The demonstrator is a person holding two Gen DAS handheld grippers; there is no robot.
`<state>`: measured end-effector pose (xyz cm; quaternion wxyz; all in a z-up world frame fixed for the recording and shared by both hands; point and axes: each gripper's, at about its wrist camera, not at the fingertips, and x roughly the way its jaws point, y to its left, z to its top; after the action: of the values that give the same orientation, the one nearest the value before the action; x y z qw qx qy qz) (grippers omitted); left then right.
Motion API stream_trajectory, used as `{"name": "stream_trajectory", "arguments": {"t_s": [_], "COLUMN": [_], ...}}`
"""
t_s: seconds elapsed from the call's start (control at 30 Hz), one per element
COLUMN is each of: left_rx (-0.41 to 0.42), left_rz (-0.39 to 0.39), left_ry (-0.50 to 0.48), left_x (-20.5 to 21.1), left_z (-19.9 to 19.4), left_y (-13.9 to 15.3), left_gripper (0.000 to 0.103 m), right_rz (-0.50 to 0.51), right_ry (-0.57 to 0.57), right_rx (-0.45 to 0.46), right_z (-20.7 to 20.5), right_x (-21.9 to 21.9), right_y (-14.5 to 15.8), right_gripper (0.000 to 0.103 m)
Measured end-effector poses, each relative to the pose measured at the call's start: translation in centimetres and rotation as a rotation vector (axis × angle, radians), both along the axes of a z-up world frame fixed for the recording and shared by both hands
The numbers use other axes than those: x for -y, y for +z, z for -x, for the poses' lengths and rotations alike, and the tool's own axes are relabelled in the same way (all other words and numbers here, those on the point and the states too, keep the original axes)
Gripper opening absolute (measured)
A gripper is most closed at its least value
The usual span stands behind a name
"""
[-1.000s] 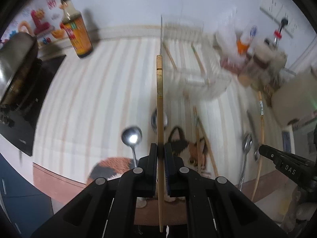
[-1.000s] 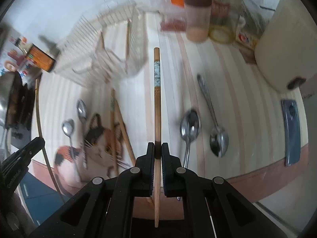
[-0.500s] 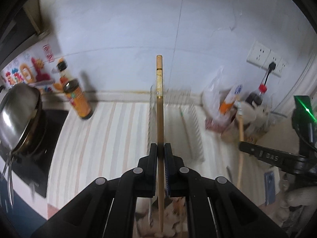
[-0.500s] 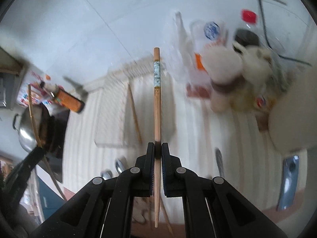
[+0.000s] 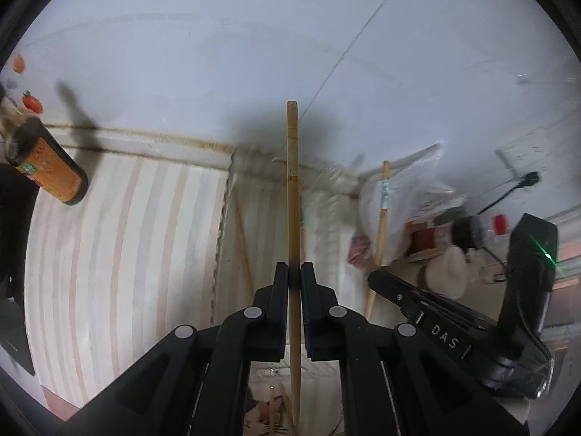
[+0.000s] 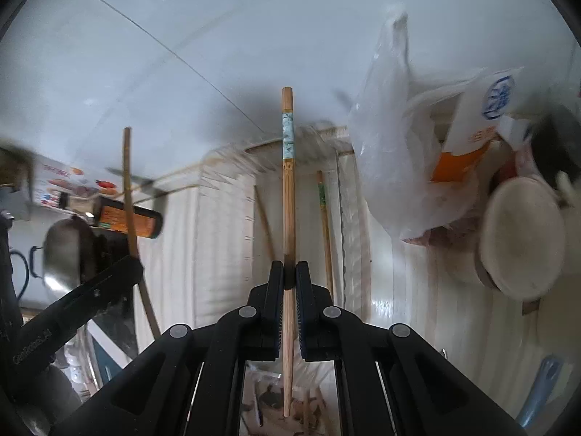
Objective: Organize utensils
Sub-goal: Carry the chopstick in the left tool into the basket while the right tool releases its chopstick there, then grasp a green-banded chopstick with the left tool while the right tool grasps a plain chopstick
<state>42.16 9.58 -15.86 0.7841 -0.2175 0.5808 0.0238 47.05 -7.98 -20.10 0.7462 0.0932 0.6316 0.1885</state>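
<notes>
Left gripper [image 5: 295,279] pinching plain chopstick [image 5: 292,196], right gripper [image 6: 289,276] pinching banded chopstick [image 6: 288,196]; both held above wire rack [image 6: 225,196] at back of table [image 5: 120,247]. Risks: long sticks pivot in thin grip, tips snag rack wires, grippers near each other could collide.

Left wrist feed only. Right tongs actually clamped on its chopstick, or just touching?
Observer: Clamped. The right tongs are shut on the chopstick, with its thin end trailing behind the jaws.
Operator: Aimed where?
Observer: Its top end points over the rack, toward the wall.
Operator: Anything past my left edge?
Observer: A steel pot, just beyond the bottle.
</notes>
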Motion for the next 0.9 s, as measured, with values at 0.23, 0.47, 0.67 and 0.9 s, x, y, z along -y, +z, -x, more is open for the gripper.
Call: {"name": "stream_trajectory", "arguments": {"t_s": [0.23,0.47,0.67,0.9], "left_rx": [-0.069,0.02,0.106,-0.003], "left_rz": [-0.029,-0.245,-0.4,-0.488], "left_ry": [-0.014,0.036,0.103,0.095], "left_x": [-0.1,-0.9,-0.8,0.4], "left_z": [-0.8,3.6,10.6,17.3], "left_y": [-2.3,-0.4,-0.4,-5.7], "left_gripper": [0.008,0.068,0.103,0.103], "right_rz": [0.012,0.06,0.147,0.178], "right_ry": [0.011,-0.029,-0.046,0.016], "right_rx": [-0.041,0.052,0.097,-0.049], "right_z": [-0.6,3.3,10.6,19.0], "right_x": [-1.0,2.5,5.6,5.7], "right_y": [-2.9,-1.2,-2.1,-9.4], "right_gripper": [0.027,0.042,0.055,0.055]}}
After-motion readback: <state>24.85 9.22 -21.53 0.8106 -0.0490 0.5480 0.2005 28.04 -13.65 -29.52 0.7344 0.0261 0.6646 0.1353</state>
